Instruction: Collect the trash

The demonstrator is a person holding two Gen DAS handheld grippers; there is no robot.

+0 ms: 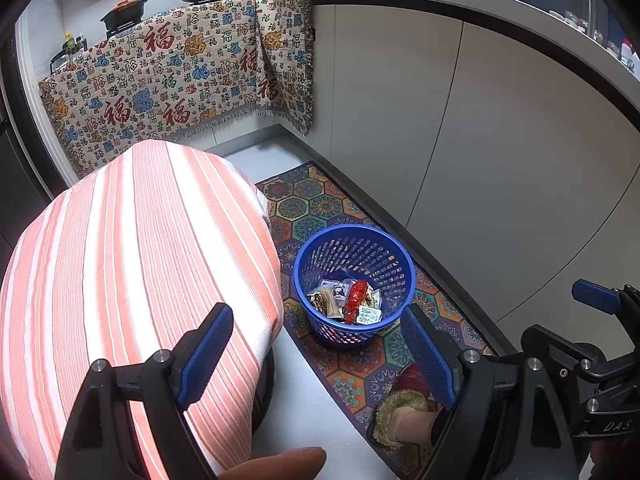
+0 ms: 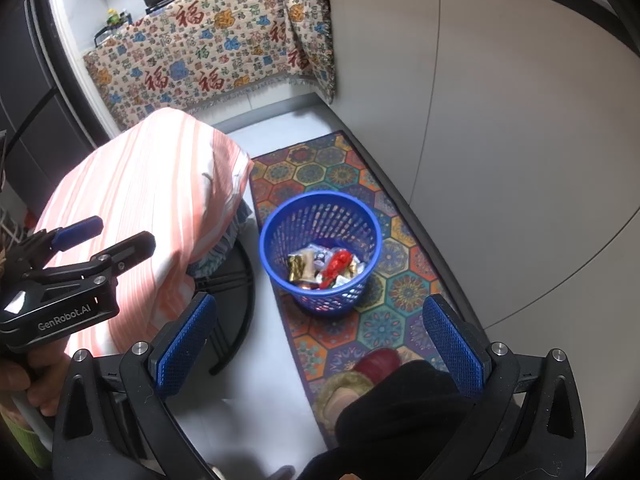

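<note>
A blue mesh basket [image 1: 396,272] [image 2: 288,220] stands on the patterned floor mat [image 1: 360,360] [image 2: 400,292]. Inside it lie several wrappers [image 1: 348,300] [image 2: 324,266], among them a red one and a gold one. My left gripper [image 1: 318,356] is open and empty, held above the floor just short of the basket; in the right wrist view the left gripper [image 2: 124,232] shows over the striped table. My right gripper [image 2: 320,344] is also open with nothing between its blue pads [image 2: 454,348], and the basket lies ahead of it. The right gripper [image 1: 560,312] appears at the right edge of the left wrist view.
A round table under an orange-and-white striped cloth [image 1: 140,260] [image 2: 140,200] stands left of the basket. Grey cabinet doors [image 1: 500,160] [image 2: 520,160] run along the right. A person's foot in a furry slipper [image 1: 404,412] [image 2: 352,384] rests on the mat. A patterned cloth [image 1: 160,80] hangs over the far counter.
</note>
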